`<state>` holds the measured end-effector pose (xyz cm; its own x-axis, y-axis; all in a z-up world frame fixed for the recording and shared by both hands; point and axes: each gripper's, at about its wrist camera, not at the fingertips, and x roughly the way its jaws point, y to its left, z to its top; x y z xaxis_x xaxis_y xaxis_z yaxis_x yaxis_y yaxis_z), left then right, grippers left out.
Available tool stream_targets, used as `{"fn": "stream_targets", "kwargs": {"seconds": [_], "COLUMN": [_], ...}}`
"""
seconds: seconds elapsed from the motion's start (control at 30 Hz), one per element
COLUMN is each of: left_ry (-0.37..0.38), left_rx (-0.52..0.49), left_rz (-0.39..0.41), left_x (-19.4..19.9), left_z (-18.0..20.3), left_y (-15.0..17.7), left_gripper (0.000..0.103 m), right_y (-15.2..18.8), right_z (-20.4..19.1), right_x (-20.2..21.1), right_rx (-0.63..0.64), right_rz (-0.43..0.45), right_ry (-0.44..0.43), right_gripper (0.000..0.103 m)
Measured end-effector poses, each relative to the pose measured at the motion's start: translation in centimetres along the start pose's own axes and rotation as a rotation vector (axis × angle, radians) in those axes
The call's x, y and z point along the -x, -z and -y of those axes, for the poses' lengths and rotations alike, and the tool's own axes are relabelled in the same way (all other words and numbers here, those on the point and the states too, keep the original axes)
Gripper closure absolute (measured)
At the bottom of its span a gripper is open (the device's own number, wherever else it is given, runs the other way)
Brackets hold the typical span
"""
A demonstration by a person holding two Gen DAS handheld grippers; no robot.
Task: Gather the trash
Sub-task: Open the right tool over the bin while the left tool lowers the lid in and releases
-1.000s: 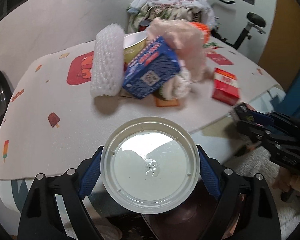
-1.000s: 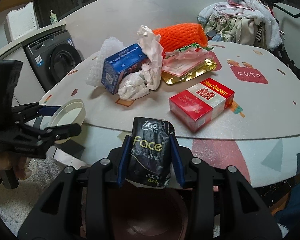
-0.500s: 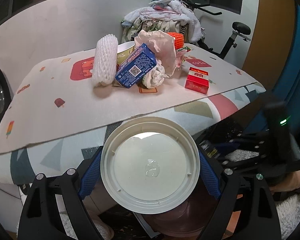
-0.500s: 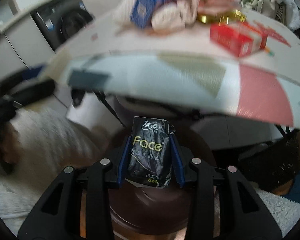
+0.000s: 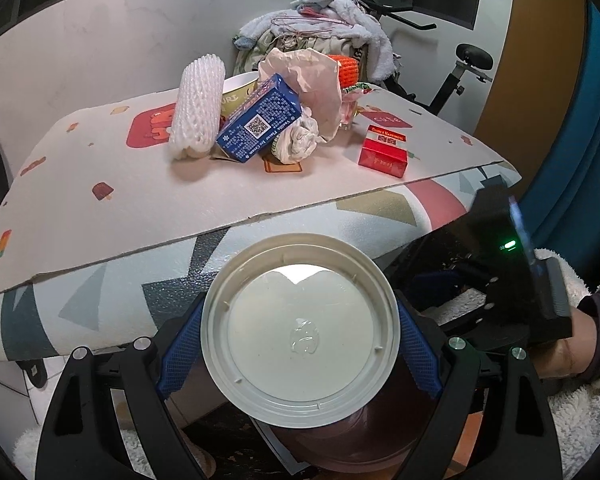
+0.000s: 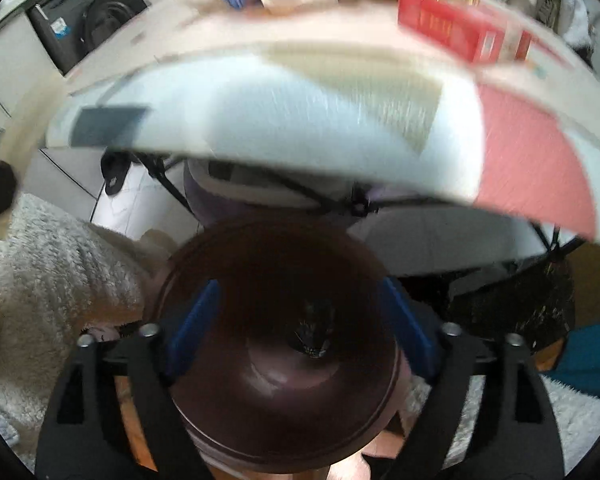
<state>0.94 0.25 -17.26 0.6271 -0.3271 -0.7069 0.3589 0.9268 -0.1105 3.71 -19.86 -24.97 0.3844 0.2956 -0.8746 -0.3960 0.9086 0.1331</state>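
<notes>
My left gripper (image 5: 300, 340) is shut on a round white plastic lid (image 5: 300, 312), its blue pads against the rim, held off the table's front edge above a dark brown bin (image 5: 360, 440). My right gripper (image 6: 302, 320) hangs over the same bin (image 6: 260, 400); its jaws are opening and nothing is between them. A black tissue pack (image 6: 314, 332) lies down inside the bin. On the table (image 5: 100, 200) sit a white foam net (image 5: 198, 108), a blue ice cream box (image 5: 260, 124), crumpled paper (image 5: 312, 84) and a red cigarette box (image 5: 382, 152).
The table's cloth overhangs its front edge (image 6: 300, 120), with folding legs under it. A washing machine (image 6: 96, 16) stands at the left. Piled clothes (image 5: 332, 40) and an exercise bike (image 5: 464, 64) are behind the table. A fluffy white rug (image 6: 52, 272) covers the floor.
My right gripper dropped below the table edge over the bin and opened; the black tissue pack fell into the bin. My left gripper drew back from the table with the lid.
</notes>
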Motion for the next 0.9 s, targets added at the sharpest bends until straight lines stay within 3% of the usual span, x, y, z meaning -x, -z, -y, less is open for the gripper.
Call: {"fn": "stream_targets", "kwargs": {"seconds": [0.03,0.17,0.33,0.43,0.6,0.77,0.9], "left_ry": [0.008,0.033,0.045,0.054,0.074,0.090,0.117], "left_rx": [0.002,-0.007,-0.069,-0.125,-0.184,-0.242,-0.264], "left_rz": [0.002,-0.003,-0.032,-0.056,-0.106,-0.152,-0.143], "left_x": [0.0,-0.2,-1.0,-1.7,-3.5,-5.6,-6.9], "left_z": [0.0,0.4,1.8,3.2,5.1,7.3,8.5], "left_y": [0.0,0.0,0.3,0.6,1.1,1.4,1.1], "left_gripper": [0.018,0.018,0.018,0.018,0.018,0.018,0.011], "right_y": [-0.5,-1.1,-0.8,-0.1,-0.4,-0.3,0.1], "right_z": [0.3,0.5,1.4,2.9,5.4,6.5,7.4], "right_x": [0.7,5.3,9.8,11.2,10.6,10.6,10.8], "right_rx": [0.010,0.063,0.107,0.057,-0.091,-0.135,-0.172], "right_rz": [0.030,0.197,0.358,0.419,0.429,0.443,0.453], "right_ry": [0.001,0.022,0.079,0.080,0.102,0.104,0.090], "right_gripper": [0.010,0.006,0.006,0.006,0.006,0.006,0.006]}}
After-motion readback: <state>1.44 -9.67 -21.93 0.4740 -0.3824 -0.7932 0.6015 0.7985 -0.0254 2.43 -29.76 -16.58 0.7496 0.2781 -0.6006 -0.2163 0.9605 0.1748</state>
